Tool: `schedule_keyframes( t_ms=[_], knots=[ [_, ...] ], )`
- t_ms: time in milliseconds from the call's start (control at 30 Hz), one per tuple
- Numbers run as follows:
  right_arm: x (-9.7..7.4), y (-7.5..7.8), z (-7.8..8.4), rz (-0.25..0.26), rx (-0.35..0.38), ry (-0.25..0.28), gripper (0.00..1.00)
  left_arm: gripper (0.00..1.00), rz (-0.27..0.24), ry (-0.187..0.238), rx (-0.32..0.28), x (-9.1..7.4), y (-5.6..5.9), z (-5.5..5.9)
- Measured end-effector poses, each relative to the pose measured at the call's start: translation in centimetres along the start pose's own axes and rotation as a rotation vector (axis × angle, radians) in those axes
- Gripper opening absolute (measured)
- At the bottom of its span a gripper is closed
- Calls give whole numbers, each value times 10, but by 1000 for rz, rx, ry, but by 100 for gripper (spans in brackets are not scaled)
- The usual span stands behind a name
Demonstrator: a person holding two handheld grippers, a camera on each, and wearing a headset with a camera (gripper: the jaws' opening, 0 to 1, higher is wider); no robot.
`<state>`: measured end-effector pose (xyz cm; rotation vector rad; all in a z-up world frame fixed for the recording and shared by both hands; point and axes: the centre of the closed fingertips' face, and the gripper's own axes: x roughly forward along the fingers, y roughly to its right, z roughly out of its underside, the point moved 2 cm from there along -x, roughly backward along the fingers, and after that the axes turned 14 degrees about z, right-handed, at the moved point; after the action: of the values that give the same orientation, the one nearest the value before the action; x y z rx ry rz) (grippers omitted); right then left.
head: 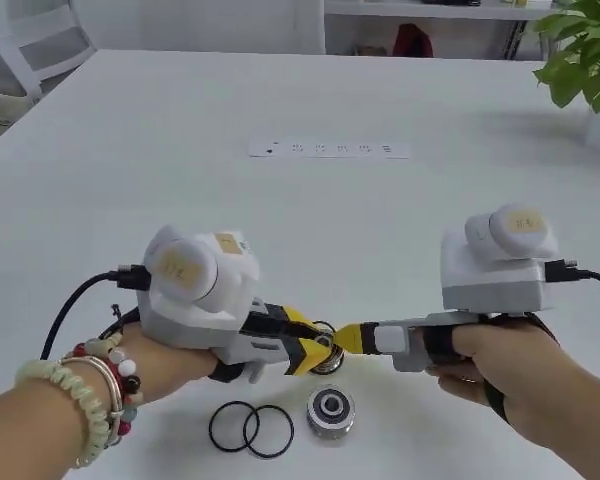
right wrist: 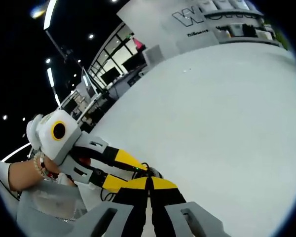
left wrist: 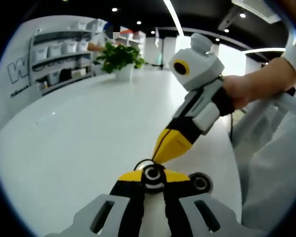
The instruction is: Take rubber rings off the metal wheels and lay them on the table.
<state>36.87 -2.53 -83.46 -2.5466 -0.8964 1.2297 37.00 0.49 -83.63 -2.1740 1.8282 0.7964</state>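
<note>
Item: ring removal, second wheel in hand. I have the left gripper [head: 302, 350] clamped shut on a metal wheel [left wrist: 153, 174], held just above the table [head: 180, 150] at its near edge. The right gripper [head: 348, 338] comes in from the right, its jaws drawn together at the wheel's rim (whether they actually pinch the rubber ring I cannot tell). Next move, as I judge it: hold the wheel steady and peel the ring off to the right. Nearby: two freed rings [head: 250, 428] and a loose wheel [head: 331, 411] lie below the grippers, near enough to crowd the laying spot. Far off: a power strip [head: 330, 150] and a plant [head: 580, 50], both well apart.
</note>
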Motion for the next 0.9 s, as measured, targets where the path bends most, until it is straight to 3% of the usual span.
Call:
schedule_keyframes(
  t_ms=[67,200,367,567,767,900],
  knots=[
    [-1,-1,0,-2,7,1,0,16,4,-12,34,0,3,-1],
    [-3,-2,-5,-6,17,18,0,20,32,-8,30,0,9,-6],
    [-7,-3,-11,-16,57,37,0,23,5,11,72,-11,8,-26],
    [-14,-5,-23,-21,73,78,0,33,-9,46,102,-27,12,-47],
    [-22,-8,-33,-35,90,117,0,41,4,81,142,-42,22,-67],
    [-26,-11,-37,-45,92,134,0,42,29,89,168,-52,34,-82]
  ],
)
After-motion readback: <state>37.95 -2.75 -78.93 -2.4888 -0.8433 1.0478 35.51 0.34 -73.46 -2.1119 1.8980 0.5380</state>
